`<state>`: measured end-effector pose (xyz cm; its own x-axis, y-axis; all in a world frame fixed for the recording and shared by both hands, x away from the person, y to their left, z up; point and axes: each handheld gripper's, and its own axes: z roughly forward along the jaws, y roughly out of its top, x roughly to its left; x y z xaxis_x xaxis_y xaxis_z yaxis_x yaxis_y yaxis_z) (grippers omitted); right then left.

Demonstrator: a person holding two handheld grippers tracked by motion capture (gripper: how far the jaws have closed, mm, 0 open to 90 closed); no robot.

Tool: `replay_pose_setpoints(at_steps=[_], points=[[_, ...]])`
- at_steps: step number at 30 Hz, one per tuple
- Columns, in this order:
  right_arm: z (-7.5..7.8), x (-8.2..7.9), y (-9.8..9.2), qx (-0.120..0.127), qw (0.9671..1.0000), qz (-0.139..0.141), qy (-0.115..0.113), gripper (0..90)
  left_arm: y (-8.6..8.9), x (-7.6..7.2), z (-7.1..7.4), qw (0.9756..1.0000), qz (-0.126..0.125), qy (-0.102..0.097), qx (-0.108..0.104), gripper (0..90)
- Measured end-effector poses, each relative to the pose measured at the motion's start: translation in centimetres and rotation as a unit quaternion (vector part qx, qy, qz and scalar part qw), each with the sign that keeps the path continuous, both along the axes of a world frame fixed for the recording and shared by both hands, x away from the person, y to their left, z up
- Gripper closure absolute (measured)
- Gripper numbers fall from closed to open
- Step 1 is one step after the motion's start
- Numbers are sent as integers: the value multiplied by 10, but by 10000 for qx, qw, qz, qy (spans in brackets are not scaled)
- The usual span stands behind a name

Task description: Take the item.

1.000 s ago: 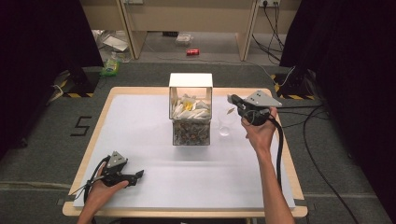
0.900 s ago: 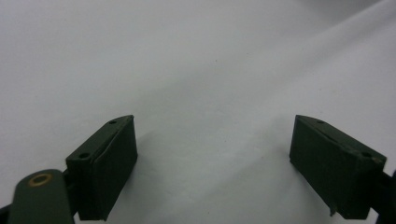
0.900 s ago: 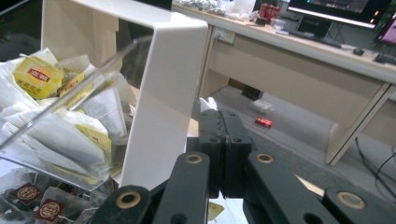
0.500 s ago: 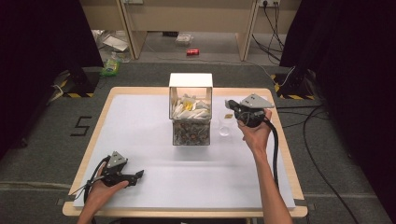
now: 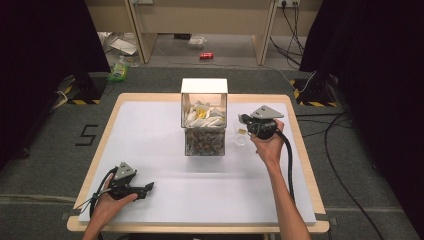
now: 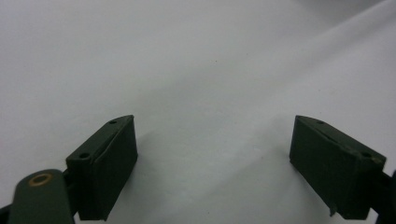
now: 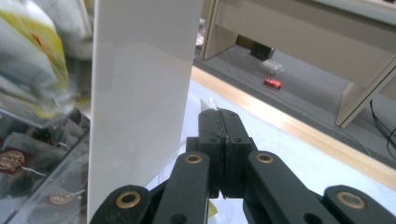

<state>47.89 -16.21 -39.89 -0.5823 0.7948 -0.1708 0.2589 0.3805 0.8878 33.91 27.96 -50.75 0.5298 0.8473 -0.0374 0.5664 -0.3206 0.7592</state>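
A clear box (image 5: 204, 131) with a white back wall stands mid-table, full of tea bags (image 5: 202, 114) over darker packets. To its right my right gripper (image 5: 243, 119) is held above the table, shut on a thin white tea bag piece (image 7: 208, 103). A small yellowish tag (image 5: 241, 131) hangs below it, over a small clear cup (image 5: 240, 141). In the right gripper view the shut jaws (image 7: 218, 114) sit close beside the box's white wall (image 7: 140, 84). My left gripper (image 5: 148, 188) rests at the front left, open (image 6: 215, 158), with bare white table between its jaws.
The white table top (image 5: 165, 150) has a wooden rim (image 5: 300, 145). Cables trail off the right side (image 5: 325, 135). On the floor behind lie a red can (image 5: 206, 55) and a green bottle (image 5: 119, 72) near a desk.
My right gripper has drifted a little left and down toward the cup, carrying the hanging tag with it. The left gripper has stayed still.
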Motion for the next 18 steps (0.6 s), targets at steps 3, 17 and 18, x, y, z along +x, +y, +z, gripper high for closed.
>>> replay_pose_setpoints(at_steps=[3, 17, 18], points=[[-6, 2, 2, -31, 10000, -16, 78, 896, 1, 0, 0, 10000, 3, 11, -45, 146], [-21, 8, 5, -247, 9993, -20, 288, 896, 0, 0, 0, 10000, 1, -3, 9, 146], [-22, 8, 6, -243, 9993, -9, 293, 896, 0, 0, 0, 10000, 1, -3, 1, 146]])
